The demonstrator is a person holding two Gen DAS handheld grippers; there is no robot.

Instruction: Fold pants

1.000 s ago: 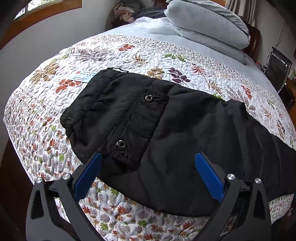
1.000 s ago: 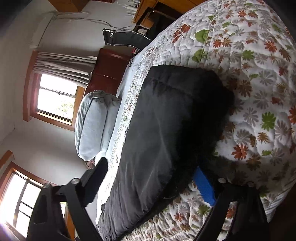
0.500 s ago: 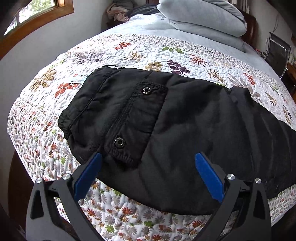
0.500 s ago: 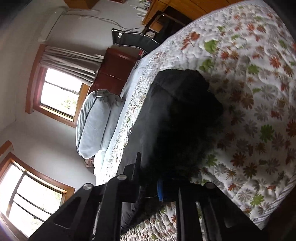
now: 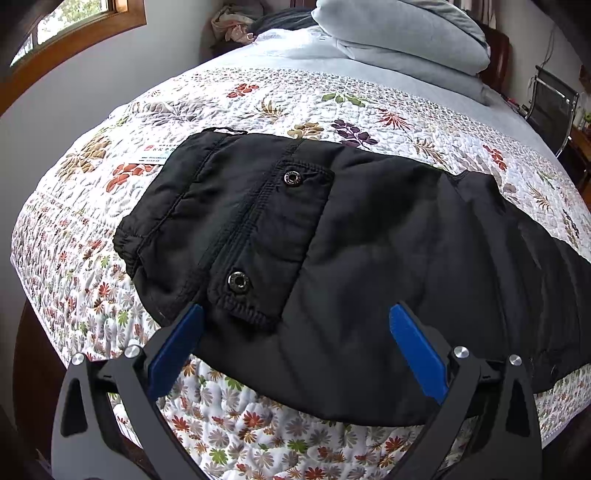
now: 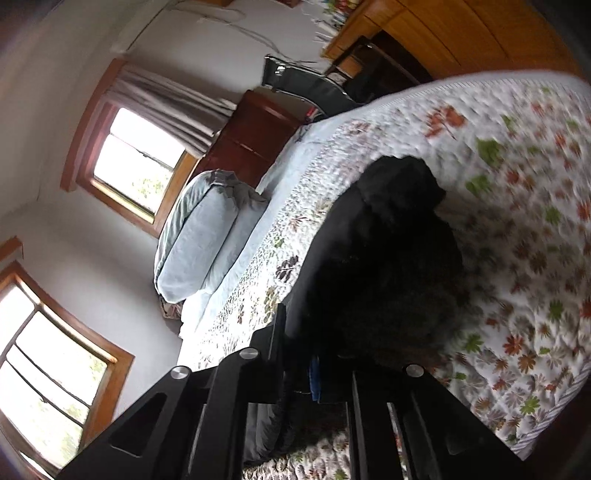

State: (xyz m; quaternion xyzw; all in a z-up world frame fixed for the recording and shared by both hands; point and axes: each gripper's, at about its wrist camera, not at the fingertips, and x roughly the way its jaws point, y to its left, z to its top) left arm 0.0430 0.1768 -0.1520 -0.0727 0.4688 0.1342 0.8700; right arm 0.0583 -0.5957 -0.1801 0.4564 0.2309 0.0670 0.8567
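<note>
Black pants (image 5: pixel 332 251) lie flat across a floral quilted bed (image 5: pixel 229 103), waistband at the left, two snap buttons on a back pocket, legs running off to the right. My left gripper (image 5: pixel 291 332) is open, its blue pads just above the near edge of the pants. In the right wrist view my right gripper (image 6: pixel 314 373) is shut on the leg end of the pants (image 6: pixel 380 266), which rises bunched up off the bed (image 6: pixel 517 221).
Grey pillows (image 5: pixel 402 33) are stacked at the head of the bed. A black chair (image 5: pixel 550 107) stands to the right of the bed, with a wooden cabinet (image 6: pixel 255 140) and windows behind. The bed's near edge drops off below my grippers.
My right gripper closed on the leg end of the pants and lifted it, bunching the cloth. My left gripper stayed open and drew back slightly.
</note>
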